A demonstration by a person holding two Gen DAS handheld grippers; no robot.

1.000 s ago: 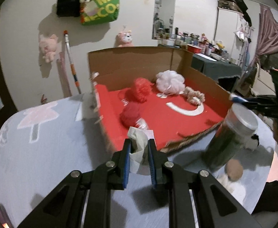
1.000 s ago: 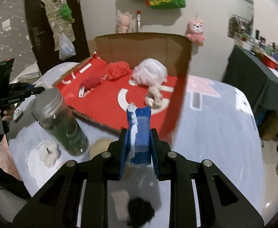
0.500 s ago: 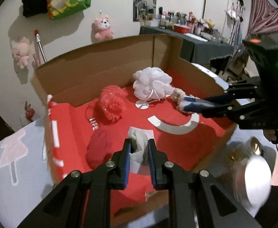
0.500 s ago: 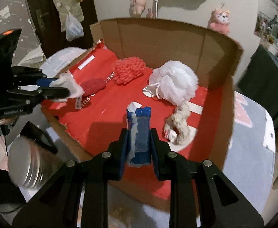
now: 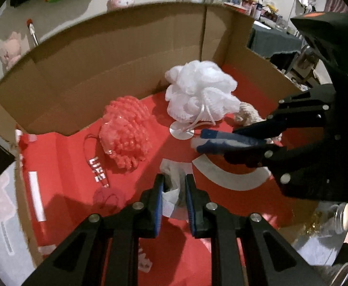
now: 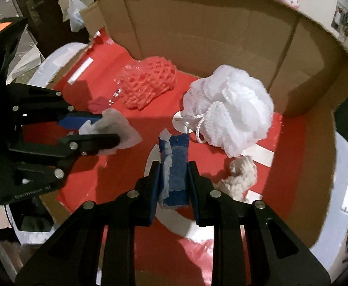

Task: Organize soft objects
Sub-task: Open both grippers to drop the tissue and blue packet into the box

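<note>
The crumpled tissue [image 5: 172,186] is held between the jaws of the left gripper [image 5: 174,190], which are closed on it; the paper stands up out of the grip and hangs a little forward over the red floor of the cardboard box [image 5: 102,59]. The blue sponge [image 6: 175,166] is clamped in the same way in the right gripper [image 6: 174,178], its long axis running along the fingers, with a thin white strip pressed against its left side. Both soft things are therefore above the inside of the box, not yet lying on it.

For the release, what matters most is what lies straight below and ahead of each pair of jaws. Below the left jaws the red floor is bare, and the pink mesh sponge [image 5: 126,128] lies ahead and to the left, the white bath pouf [image 5: 197,95] ahead and to the right. In the right wrist view the pouf is just ahead to the right of the sponge, and a beige knitted piece [image 6: 240,178] lies near the right finger. The bare floor between the two grippers seems to be the best landing place.

The two grippers are near each other, tips pointing toward the same middle area, so I judge that they could collide if both go down together. The box walls stand high at the back and right; the front edge is low.
</note>
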